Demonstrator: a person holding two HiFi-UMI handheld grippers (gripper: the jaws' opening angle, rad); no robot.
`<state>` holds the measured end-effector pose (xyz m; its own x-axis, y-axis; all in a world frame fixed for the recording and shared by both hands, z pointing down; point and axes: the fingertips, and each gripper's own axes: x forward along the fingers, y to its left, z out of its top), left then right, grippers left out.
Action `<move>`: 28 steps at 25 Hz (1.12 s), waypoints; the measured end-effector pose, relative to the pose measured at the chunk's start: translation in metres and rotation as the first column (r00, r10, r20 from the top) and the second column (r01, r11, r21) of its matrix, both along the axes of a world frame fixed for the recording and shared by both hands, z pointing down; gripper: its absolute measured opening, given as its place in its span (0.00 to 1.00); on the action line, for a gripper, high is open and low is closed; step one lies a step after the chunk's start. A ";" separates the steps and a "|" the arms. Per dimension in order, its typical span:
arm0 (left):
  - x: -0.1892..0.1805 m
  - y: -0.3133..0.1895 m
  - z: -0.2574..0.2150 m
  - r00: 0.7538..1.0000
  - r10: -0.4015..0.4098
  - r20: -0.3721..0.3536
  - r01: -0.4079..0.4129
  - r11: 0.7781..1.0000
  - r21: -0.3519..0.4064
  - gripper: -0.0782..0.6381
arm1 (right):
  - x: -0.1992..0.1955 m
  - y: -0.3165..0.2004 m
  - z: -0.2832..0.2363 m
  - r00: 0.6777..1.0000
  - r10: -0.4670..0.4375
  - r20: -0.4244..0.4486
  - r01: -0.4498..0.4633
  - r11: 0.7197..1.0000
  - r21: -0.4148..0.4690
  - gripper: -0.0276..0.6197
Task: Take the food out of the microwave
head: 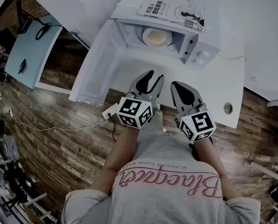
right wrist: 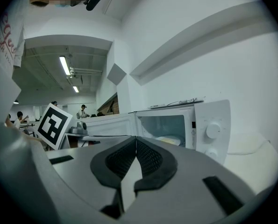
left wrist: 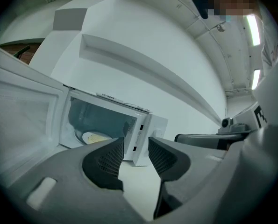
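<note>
Jaws, left: left gripper (head: 155, 76) has its 2 pads standing apart, with nothing between them; only the table top and the microwave's front corner show through the gap in the left gripper view.
Jaws, right: right gripper (head: 177, 85) has its pads pressed together at the tips and is empty.
Position of grippers: both are side by side over the near part of the white table (head: 223, 92), in front of the microwave (head: 195, 41), pointing toward it and apart from it.
Door: microwave door (head: 94, 64) is swung fully open to the left; the cavity is exposed.
Food: plate of pale food (head: 156, 37) sits on the turntable inside the cavity, untouched, near its middle.
Other item: printed booklet (head: 176, 8) lies on top of the microwave, clear of the opening.
Step in hand: judged as the approach to the plate. The door is already open and the reach into the cavity is not yet made.
Next move calls for: a level entry through the opening, and a grip on the plate's rim with jaws spread wide enough to take it; the right gripper would need to part its pads first if it is to share the lift.
Risk: a 1-sided rim grip may tip the plate on the way out.
</note>
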<state>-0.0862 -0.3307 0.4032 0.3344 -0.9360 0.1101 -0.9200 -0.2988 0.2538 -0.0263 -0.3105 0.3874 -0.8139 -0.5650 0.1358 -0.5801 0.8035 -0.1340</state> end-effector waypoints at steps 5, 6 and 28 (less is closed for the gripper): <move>-0.018 -0.036 0.018 0.986 -0.014 -0.164 0.000 0.996 -0.086 0.34 | -0.012 -0.030 0.006 1.000 0.002 -0.016 -0.002 1.000 -0.016 0.06; -0.021 -0.043 0.023 0.983 -0.018 -0.185 -0.001 0.994 -0.105 0.34 | -0.015 -0.036 0.007 1.000 0.002 -0.020 -0.002 1.000 -0.019 0.06; -0.096 -0.167 0.136 0.647 -0.466 -0.603 0.100 0.836 -0.539 0.45 | -0.049 -0.123 0.040 0.994 0.024 -0.103 -0.035 0.994 -0.107 0.06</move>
<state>-0.1817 -0.4975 0.5389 0.2059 -0.9069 0.3675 -0.4337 0.2520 0.8651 -0.0754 -0.4340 0.4277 -0.7761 -0.5659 0.2783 -0.6183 0.7697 -0.1589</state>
